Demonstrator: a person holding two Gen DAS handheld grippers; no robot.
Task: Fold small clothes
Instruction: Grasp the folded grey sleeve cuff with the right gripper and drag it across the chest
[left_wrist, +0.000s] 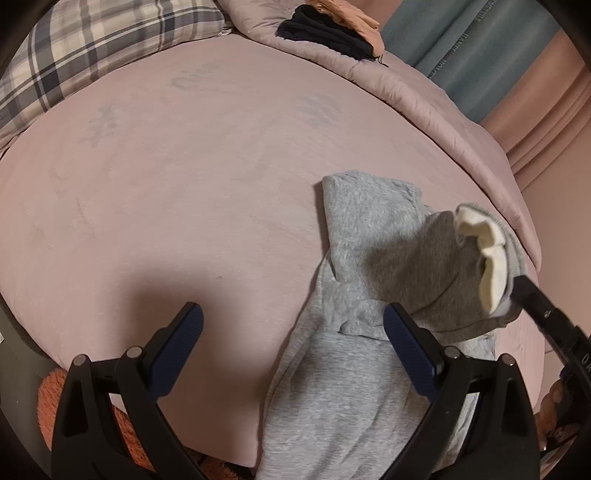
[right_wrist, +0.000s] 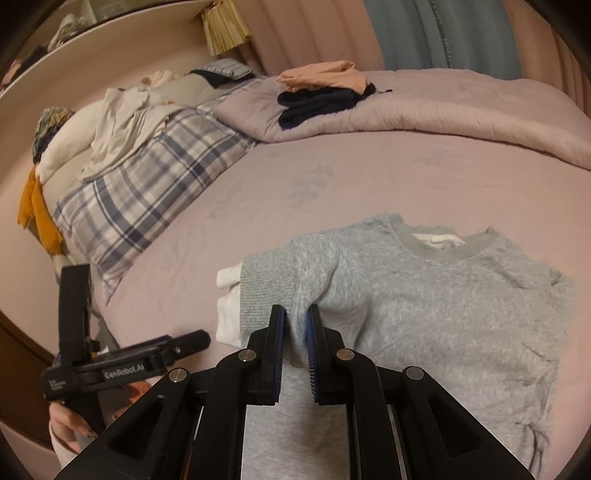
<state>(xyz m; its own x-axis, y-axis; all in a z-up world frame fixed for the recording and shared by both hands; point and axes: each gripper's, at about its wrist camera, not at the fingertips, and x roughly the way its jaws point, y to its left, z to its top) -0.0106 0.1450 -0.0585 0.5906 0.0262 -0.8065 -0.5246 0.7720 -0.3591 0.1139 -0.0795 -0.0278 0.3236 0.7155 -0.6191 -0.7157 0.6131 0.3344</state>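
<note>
Grey sweatshirt (right_wrist: 443, 314) is judged soft, light, floppy; sleeve (right_wrist: 291, 280) is pinched near the cuff by right gripper (right_wrist: 295, 325). Left gripper (left_wrist: 293, 321) is spread, empty.

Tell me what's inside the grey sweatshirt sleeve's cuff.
A white inner sleeve pokes out of the grey ribbed cuff, which the right tongs pinch. How far up it runs is covered.

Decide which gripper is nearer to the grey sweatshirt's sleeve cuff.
Right. The right gripper is clamped on the sleeve just behind the sleeve cuff of the grey sweatshirt. The left gripper hangs open beside the lifted sleeve, holding nothing.
</note>
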